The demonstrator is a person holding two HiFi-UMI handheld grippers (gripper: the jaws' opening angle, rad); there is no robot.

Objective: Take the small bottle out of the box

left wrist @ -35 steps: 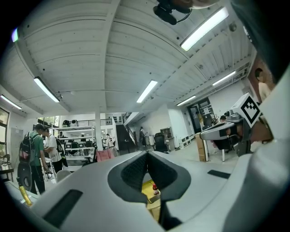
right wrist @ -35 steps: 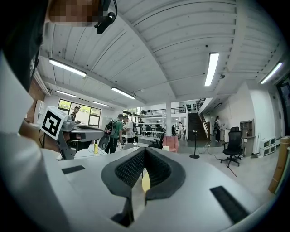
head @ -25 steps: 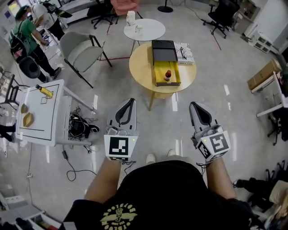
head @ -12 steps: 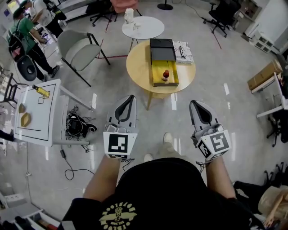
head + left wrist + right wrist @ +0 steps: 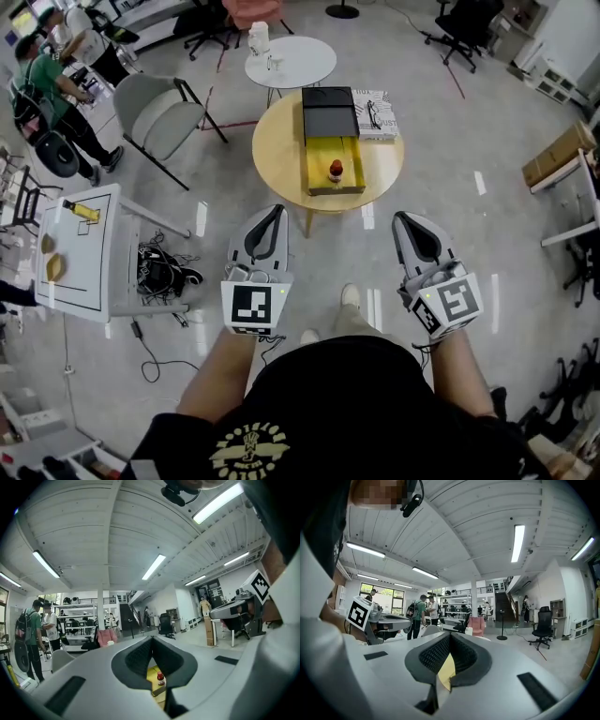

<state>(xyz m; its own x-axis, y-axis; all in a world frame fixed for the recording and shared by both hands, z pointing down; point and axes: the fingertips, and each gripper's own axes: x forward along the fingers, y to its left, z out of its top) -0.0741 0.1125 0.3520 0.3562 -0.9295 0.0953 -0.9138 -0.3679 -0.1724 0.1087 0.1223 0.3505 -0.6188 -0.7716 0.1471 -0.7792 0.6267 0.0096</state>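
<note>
An open box [image 5: 316,167] with a yellow inside and a black lid part [image 5: 328,111] lies on a round wooden table [image 5: 272,150]. The small red-capped bottle [image 5: 336,170] stands upright in the yellow part. My left gripper [image 5: 273,210] and right gripper [image 5: 403,217] are held out over the floor, short of the table, both shut and empty. In the left gripper view the bottle [image 5: 161,678] and the box [image 5: 153,674] show through the gap under the shut left gripper [image 5: 152,638]. The right gripper [image 5: 449,635] shows only a slice of the table [image 5: 446,672].
A patterned book [image 5: 375,113] lies beside the box. Behind stands a small white round table [image 5: 298,62] with a white container [image 5: 259,37]. A grey chair [image 5: 157,105] is at the left, with a white side table [image 5: 89,246] and cables [image 5: 167,264]. People [image 5: 52,84] stand far left.
The person has stepped forward; the table and box have drifted slightly left and nearer in the head view. Both grippers keep their place and stay shut.
</note>
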